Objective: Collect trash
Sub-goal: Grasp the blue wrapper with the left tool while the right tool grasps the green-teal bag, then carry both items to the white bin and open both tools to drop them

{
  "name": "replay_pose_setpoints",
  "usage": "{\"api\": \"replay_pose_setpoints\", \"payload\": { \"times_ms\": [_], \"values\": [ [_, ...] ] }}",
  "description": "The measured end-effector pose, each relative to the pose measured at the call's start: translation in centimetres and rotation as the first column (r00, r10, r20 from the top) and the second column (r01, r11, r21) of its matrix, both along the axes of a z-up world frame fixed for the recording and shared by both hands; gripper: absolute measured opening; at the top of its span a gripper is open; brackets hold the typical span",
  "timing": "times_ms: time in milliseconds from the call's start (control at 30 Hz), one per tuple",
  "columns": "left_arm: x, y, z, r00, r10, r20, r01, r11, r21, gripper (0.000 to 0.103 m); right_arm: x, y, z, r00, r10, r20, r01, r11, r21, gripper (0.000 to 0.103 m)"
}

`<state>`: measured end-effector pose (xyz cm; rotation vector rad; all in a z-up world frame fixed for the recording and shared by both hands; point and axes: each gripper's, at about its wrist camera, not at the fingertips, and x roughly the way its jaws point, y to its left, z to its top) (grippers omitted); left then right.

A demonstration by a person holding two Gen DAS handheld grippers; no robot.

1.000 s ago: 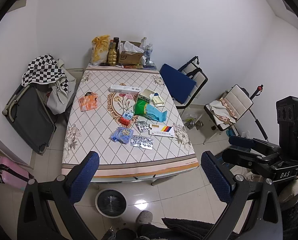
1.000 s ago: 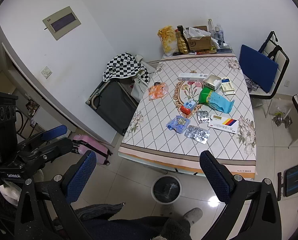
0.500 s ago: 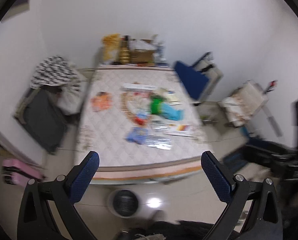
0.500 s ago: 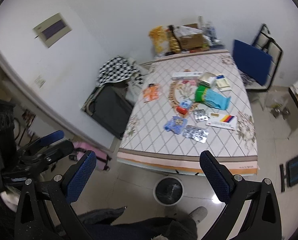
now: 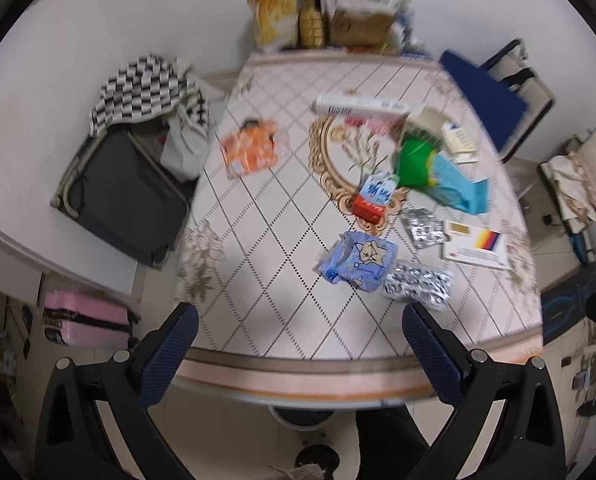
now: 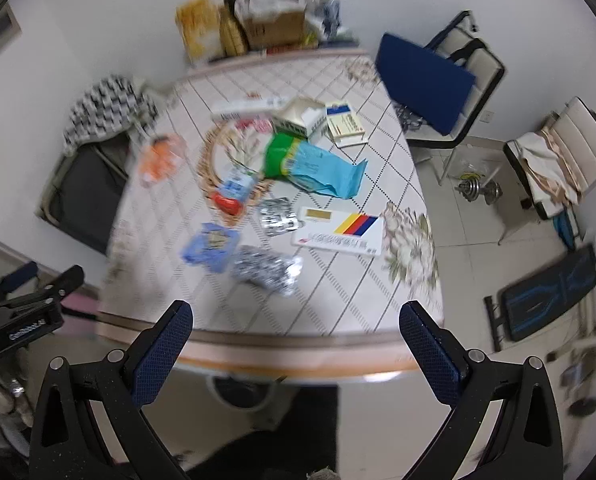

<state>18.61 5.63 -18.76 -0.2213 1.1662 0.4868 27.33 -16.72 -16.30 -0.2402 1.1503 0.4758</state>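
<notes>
The trash lies mid-table: your blister packs (image 5: 417,286) sit just beside the blue wrapper (image 5: 357,260), the green bag (image 6: 309,164) farther back. Your left gripper (image 5: 298,356) and right gripper (image 6: 296,354) hover at the near table (image 5: 258,248) edge, both spread wide, empty.

Pink suitcase (image 5: 85,319) — dumbbell (image 6: 479,191) — floor.

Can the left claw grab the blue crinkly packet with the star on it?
Probably yes. The left claw is open and empty, and the blue crinkly plastic packet lies uncovered near the table's front edge, nothing between them.
</notes>
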Motion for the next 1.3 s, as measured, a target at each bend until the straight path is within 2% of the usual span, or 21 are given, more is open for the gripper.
{"api": "replay_pose_setpoints", "payload": {
  "times_ms": [167, 333, 367, 400, 500, 600, 667, 700, 733, 800, 900, 967, 1133, 1300],
  "values": [
    [5.9, 1.1, -6.9, 0.99, 0.055, -0.132, -0.063, 0.996, -0.06, 0.103, 10.2, 5.0, -7.0, 0.991, 0.13, -0.034, -0.134, 0.978, -0.16, 0.103],
    [10.2, 1.3, -13.7, 0.972, 0.011, -0.235, -0.055, 0.982, -0.182, 0.103, 18.9, 10.5, -14.2, 0.95, 0.297, -0.098, -0.312, 0.906, -0.285, 0.103],
    [10.7, 1.3, -15.0, 0.967, -0.006, -0.254, -0.049, 0.976, -0.211, 0.103, 19.9, 11.5, -15.4, 0.936, 0.332, -0.114, -0.351, 0.886, -0.304, 0.103],
    [11.2, 1.3, -16.1, 0.961, -0.016, -0.275, -0.05, 0.972, -0.231, 0.103, 21.5, 12.9, -17.2, 0.913, 0.385, -0.137, -0.408, 0.85, -0.333, 0.103],
    [12.1, 1.2, -17.9, 0.955, -0.038, -0.294, -0.048, 0.958, -0.281, 0.103, 23.9, 15.5, -20.4, 0.851, 0.496, -0.175, -0.522, 0.756, -0.395, 0.103],
    [13.2, 1.0, -18.8, 0.952, -0.047, -0.304, -0.048, 0.953, -0.298, 0.102, 25.4, 17.2, -22.6, 0.803, 0.552, -0.224, -0.594, 0.712, -0.373, 0.103],
    [13.8, 1.0, -19.1, 0.95, -0.042, -0.308, -0.051, 0.956, -0.288, 0.092, 26.2, 18.1, -23.9, 0.771, 0.583, -0.256, -0.636, 0.691, -0.344, 0.103],
    [14.0, 1.1, -19.1, 0.951, -0.04, -0.308, -0.052, 0.956, -0.287, 0.08, 26.5, 18.5, -24.5, 0.763, 0.59, -0.264, -0.646, 0.683, -0.34, 0.103],
    [14.3, 1.2, -19.2, 0.95, -0.04, -0.309, -0.054, 0.956, -0.289, 0.075, 26.9, 18.8, -25.2, 0.758, 0.591, -0.276, -0.652, 0.68, -0.334, 0.103],
    [14.6, 1.4, -19.1, 0.95, -0.035, -0.312, -0.057, 0.958, -0.282, 0.071, 27.6, 19.2, -25.9, 0.769, 0.567, -0.295, -0.638, 0.709, -0.301, 0.103],
    [14.8, 1.8, -18.5, 0.953, -0.024, -0.302, -0.059, 0.963, -0.264, 0.067, 28.3, 19.0, -25.7, 0.801, 0.52, -0.297, -0.589, 0.772, -0.238, 0.095],
    [14.9, 2.3, -17.9, 0.956, -0.008, -0.292, -0.069, 0.964, -0.255, 0.067, 28.3, 18.7, -25.3, 0.818, 0.49, -0.3, -0.557, 0.806, -0.202, 0.084],
    [15.0, 2.9, -15.2, 0.964, 0.021, -0.267, -0.082, 0.972, -0.219, 0.067, 27.6, 17.1, -24.5, 0.868, 0.375, -0.325, -0.436, 0.889, -0.138, 0.08],
    [13.8, 3.2, -11.0, 0.976, 0.039, -0.213, -0.078, 0.981, -0.179, 0.067, 25.6, 15.3, -23.2, 0.908, 0.274, -0.317, -0.309, 0.949, -0.063, 0.077]
  ]
}}
